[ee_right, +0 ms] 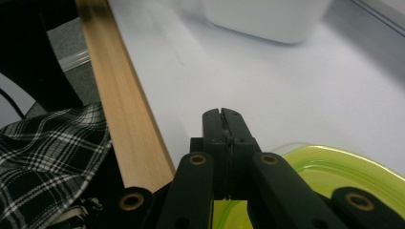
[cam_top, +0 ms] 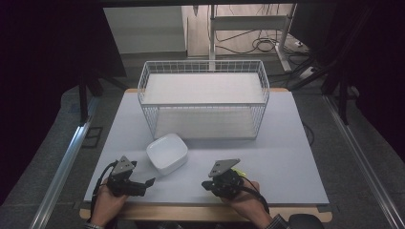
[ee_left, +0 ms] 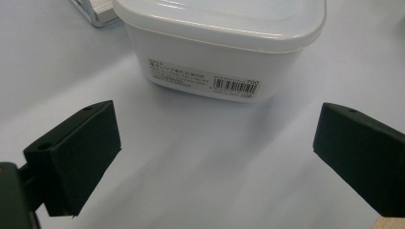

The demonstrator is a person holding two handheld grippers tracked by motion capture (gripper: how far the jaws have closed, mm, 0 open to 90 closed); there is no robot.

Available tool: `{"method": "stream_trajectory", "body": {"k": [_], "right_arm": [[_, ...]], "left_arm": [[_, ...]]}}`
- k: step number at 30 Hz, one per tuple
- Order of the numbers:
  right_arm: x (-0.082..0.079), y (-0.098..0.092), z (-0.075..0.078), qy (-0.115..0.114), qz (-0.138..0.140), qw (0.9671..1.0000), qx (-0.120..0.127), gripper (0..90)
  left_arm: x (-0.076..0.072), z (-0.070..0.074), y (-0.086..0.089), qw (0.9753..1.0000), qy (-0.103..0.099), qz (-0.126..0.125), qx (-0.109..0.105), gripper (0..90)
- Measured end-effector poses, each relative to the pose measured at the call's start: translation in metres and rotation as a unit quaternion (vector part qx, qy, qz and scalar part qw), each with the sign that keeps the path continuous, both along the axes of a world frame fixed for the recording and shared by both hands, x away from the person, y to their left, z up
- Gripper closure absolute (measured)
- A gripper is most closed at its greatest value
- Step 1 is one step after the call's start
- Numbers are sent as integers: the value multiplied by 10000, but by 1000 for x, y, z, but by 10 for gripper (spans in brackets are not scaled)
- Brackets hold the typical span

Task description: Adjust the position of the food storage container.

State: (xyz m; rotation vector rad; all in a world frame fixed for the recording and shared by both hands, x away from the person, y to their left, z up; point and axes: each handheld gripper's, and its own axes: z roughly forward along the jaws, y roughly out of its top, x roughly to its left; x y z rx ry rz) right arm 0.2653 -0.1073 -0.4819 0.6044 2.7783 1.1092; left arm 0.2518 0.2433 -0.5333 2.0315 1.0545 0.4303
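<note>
White box [ee_left: 219,43] just ahead of left tool [ee_left: 215,148]

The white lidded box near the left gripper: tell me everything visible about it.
The white box is squarish with rounded corners, seemingly plastic, its lid on and overhanging the walls. A printed label with a barcode sits on the side facing the left gripper, whose jaws are wide open, short of it. It stands upright on the table, in front of the wire basket; nothing grips it.

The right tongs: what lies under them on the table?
Under the right tongs, which are shut, lies a yellow-green transparent lid on the table. The tongs' arms cover its near part, so its full shape cannot be seen.
</note>
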Motion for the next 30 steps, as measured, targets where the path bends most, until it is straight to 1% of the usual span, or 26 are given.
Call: {"method": "stream_trajectory", "body": {"k": [3,6,8,9,13,14,17,21,22,24,25,30], "right_arm": [[1,-9,2,54,-88,9999,92,892],[-3,-19,7,167,-170,9995,226,882],[-7,-25,9,287,-164,9990,302,880],[-8,-26,9,304,-153,9989,319,880],[-19,-29,9,364,-97,9989,260,873],[-22,-29,7,365,-52,9991,212,873],[-26,-30,4,328,-42,9994,99,875],[-25,-36,4,323,-128,9994,83,879],[-22,-41,4,328,-219,9992,48,880],[-22,-42,3,317,-236,9992,38,880],[-18,-49,2,307,-353,9989,11,880],[-13,-58,3,288,-538,9981,29,881]], "left_arm": [[0,0,0,10000,-2,7,-4,18],[0,0,0,10000,-3,9,0,18],[0,0,0,10000,0,11,9,18],[0,0,0,10000,-1,12,10,18],[0,0,0,10000,3,18,17,18],[0,0,0,10000,5,18,18,18],[0,0,0,10000,6,8,40,18],[0,0,0,10000,10,7,41,18],[0,0,0,10000,16,11,44,18],[0,-1,0,10000,19,11,50,18],[0,-1,0,10000,18,9,65,18],[0,-1,-1,10000,35,7,88,18]]}}
